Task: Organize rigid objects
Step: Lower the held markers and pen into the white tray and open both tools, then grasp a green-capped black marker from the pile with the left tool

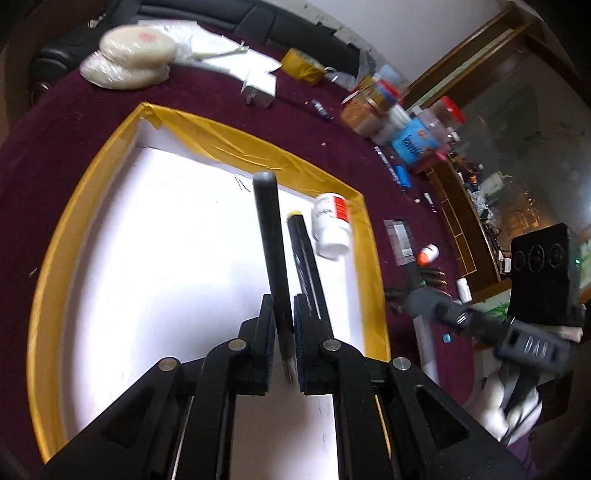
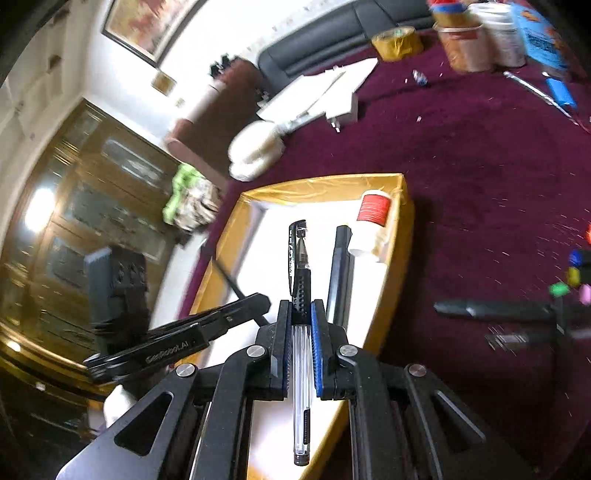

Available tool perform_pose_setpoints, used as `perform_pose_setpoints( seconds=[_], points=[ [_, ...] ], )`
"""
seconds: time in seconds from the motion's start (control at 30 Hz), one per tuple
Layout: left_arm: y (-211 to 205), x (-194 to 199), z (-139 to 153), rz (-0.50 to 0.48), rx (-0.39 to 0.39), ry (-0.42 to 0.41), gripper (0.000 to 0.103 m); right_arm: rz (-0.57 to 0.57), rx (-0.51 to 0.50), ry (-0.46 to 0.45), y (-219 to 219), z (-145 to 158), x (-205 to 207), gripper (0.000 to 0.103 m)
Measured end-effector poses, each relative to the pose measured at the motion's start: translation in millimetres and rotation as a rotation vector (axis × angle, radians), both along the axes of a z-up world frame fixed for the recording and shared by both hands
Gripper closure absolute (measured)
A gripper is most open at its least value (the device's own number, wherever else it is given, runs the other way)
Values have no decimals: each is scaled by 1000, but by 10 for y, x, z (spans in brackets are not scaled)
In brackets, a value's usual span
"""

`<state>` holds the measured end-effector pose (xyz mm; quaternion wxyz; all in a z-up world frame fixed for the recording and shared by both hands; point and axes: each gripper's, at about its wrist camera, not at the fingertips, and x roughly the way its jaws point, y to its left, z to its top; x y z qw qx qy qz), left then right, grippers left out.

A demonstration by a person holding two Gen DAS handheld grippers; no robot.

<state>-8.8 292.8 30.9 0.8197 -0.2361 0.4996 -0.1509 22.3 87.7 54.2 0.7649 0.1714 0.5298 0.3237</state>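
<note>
Everything I note here I place against the roll of gold tape (image 2: 397, 43) on the maroon tablecloth (image 2: 480, 177). Just to its right in my right-hand view stand the clear jars (image 2: 467, 46) with orange-brown contents, and beyond them a blue packet (image 2: 539, 35). To the tape's left lie white foam sheets (image 2: 321, 94), and further left and nearer to me a pair of pale round discs (image 1: 136, 55), one stacked on the other. Behind the tape runs a black leather sofa (image 2: 332, 33). Well off to its left, a wooden glass-fronted cabinet (image 2: 92, 206) and a framed picture (image 2: 147, 22) on the wall.
</note>
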Motion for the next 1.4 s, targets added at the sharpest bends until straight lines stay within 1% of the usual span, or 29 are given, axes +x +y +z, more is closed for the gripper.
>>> perform_pose_setpoints(
  seconds=[0.03,0.1,0.13,0.2,0.23,0.27,0.33,0.43,0.5,0.57,0.6,0.63,0.67,0.73,0.8,0.83,0.87,0.97,1.0,1.03,1.07,1.13,1.17,1.2,1.23,1.3,1.33,1.37,1.4],
  points=[
    [3,62,-70,17,-5,18,96,-3,-9,9,56,-43,36,94],
    [37,116,-179,56,-11,42,86,-14,-22,41,207,-183,169,94],
    [60,118,-231,74,-23,52,83,-21,-28,44,224,-204,216,94],
    [118,67,-249,100,-72,36,73,-42,-60,32,280,-260,260,92],
    [134,33,-249,111,-84,25,68,-42,-77,18,289,-261,263,91],
    [151,-11,-240,123,-89,11,66,-44,-87,2,290,-239,266,86],
    [178,-122,-243,155,-99,-17,66,-63,-90,-22,244,-208,245,72],
    [180,-256,-257,176,-124,-21,66,-87,-39,-51,14,-91,125,72],
    [151,-343,-248,183,-110,-31,64,-116,-50,-122,-228,58,-35,71],
    [98,-377,-220,173,-91,-36,62,-156,-71,-172,-524,157,-186,66],
    [86,-374,-204,169,-92,-39,62,-192,-94,-188,-750,192,-279,61],
    [72,-371,-166,162,-102,-56,62,-224,-112,-195,-922,204,-337,58],
    [58,-406,-76,153,-110,-96,62,-262,-136,-197,-1150,203,-401,56],
    [-5,-509,108,145,-102,-161,61,-345,-211,-186,-1670,140,-538,56],
    [-151,-644,312,104,-99,-221,53,-396,-305,-167,-2042,38,-629,56],
    [-258,-707,406,74,-89,-244,46,-418,-350,-159,-2200,-11,-674,56],
    [-404,-765,486,40,-71,-261,44,-444,-409,-152,-2398,-96,-721,56],
    [-832,-805,534,-55,-55,-250,44,-485,-495,-126,-2726,-250,-780,56],
    [-952,-785,522,-75,-55,-238,44,-502,-494,-120,-2808,-294,-765,56],
    [-1117,-763,491,-99,-55,-220,44,-510,-494,-119,-2829,-323,-739,52],
    [-1215,-762,467,-113,-52,-210,44,-527,-484,-131,-2883,-317,-696,51],
    [-1487,-754,405,-142,-38,-182,44,-580,-522,-138,-2930,-327,-570,50],
    [-1637,-745,363,-159,-36,-165,44,-590,-521,-139,-2962,-340,-593,48],
    [-1746,-749,334,-172,-36,-155,44,-597,-521,-127,-2974,-403,-518,37],
    [-1833,-752,316,-179,-32,-149,44,-584,-519,-120,-2952,-441,-468,22],
    [-2029,-705,246,-185,-7,-128,44,-531,-544,-131,-2843,-446,-359,1],
    [-2083,-690,212,-184,2,-118,44,-497,-568,-112,-2786,-512,-318,1],
    [-2162,-658,179,-183,12,-111,44,-474,-619,-166,-2703,-516,-307,2],
    [-2242,-624,150,-181,28,-106,44,-467,-617,-164,-2706,-500,-315,1]
  ],
)
